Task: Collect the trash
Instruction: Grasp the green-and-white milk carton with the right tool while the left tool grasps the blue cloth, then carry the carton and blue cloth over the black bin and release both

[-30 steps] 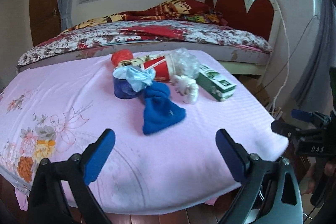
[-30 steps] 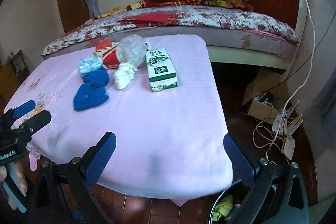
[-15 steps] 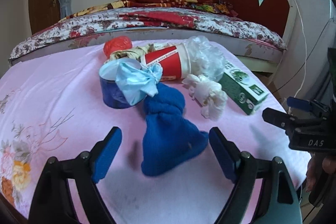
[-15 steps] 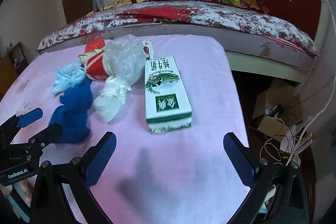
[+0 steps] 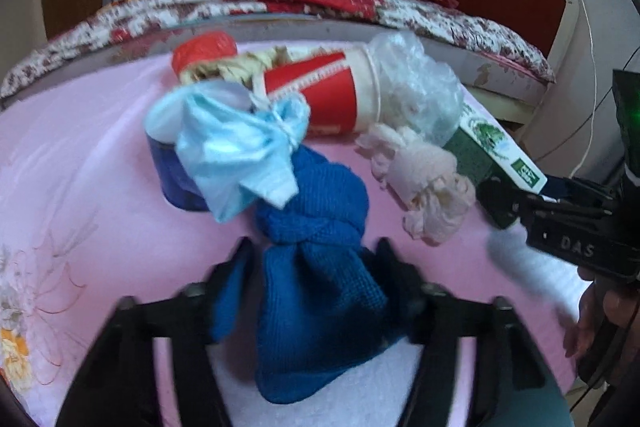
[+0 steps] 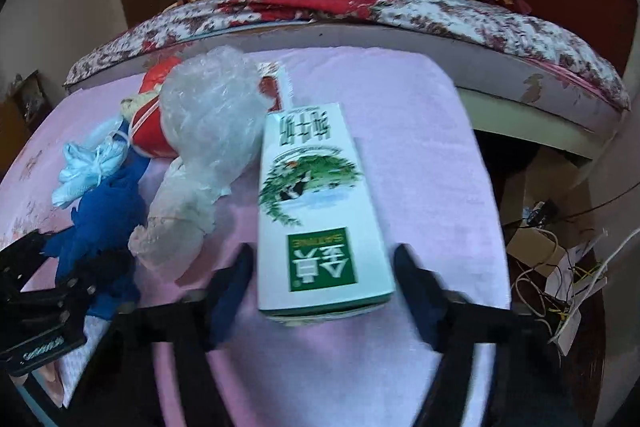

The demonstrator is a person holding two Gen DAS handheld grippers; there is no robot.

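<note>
Trash lies piled on a pink-covered table (image 5: 80, 187). A knotted blue knit cloth (image 5: 320, 291) sits between the fingers of my left gripper (image 5: 316, 267), whose jaws press close against its sides. Behind it are a light blue face mask (image 5: 240, 151), a dark blue cup (image 5: 176, 179), a red paper cup (image 5: 320, 95), clear plastic wrap (image 5: 416, 83) and a crumpled tissue (image 5: 424, 187). My right gripper (image 6: 324, 275) straddles the near end of a white and green carton (image 6: 316, 207); a small gap shows on each side.
A bed with a red floral blanket (image 6: 360, 7) stands behind the table. Cables and cardboard boxes (image 6: 560, 267) lie on the floor to the right. The right gripper's body (image 5: 568, 227) shows at the right of the left wrist view.
Both grippers moved forward and down onto the table. The left jaws narrowed around the blue cloth. The right jaws narrowed around the carton's near end.
</note>
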